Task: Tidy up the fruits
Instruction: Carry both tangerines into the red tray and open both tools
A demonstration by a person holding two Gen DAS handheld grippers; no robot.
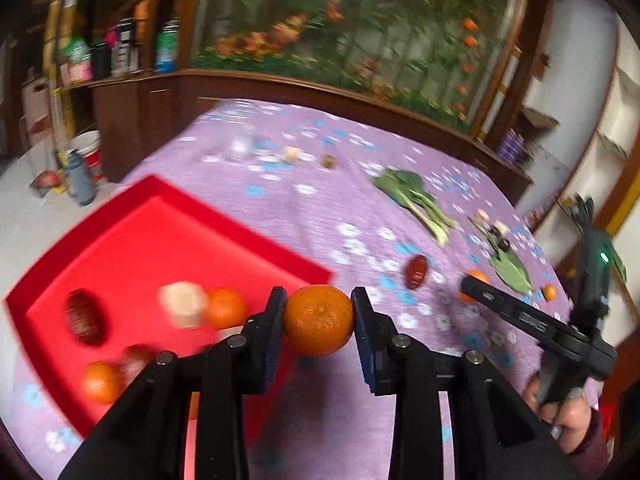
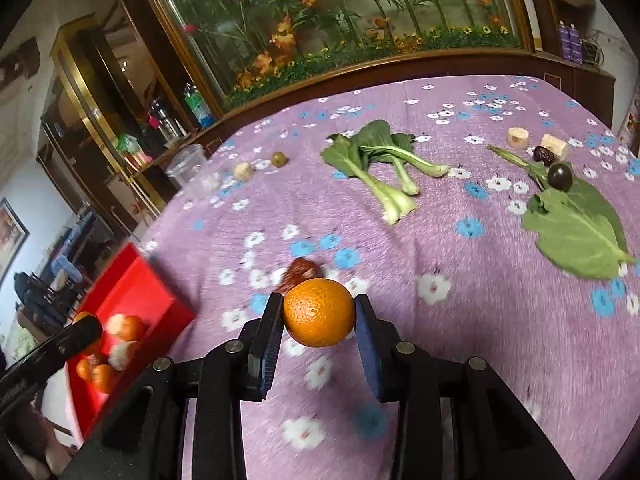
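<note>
Now each claw, left (image 1: 319, 312) and right (image 2: 319, 314), grips one orange (image 1: 319, 320); two bok choy (image 2: 384, 168) lie apart.

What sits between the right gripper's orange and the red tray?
Only bare purple floral tablecloth between the orange and red plastic tray, in the right wrist view.

A purple flowered cloth (image 2: 460, 240) covers the worktop. Bok choy (image 2: 384, 168) lies at upper centre, a broad green leaf (image 2: 576, 232) at right. A glass-fronted plant display (image 2: 320, 20) fills the top; a clear plastic cup (image 2: 186, 168) stands at left.
</note>
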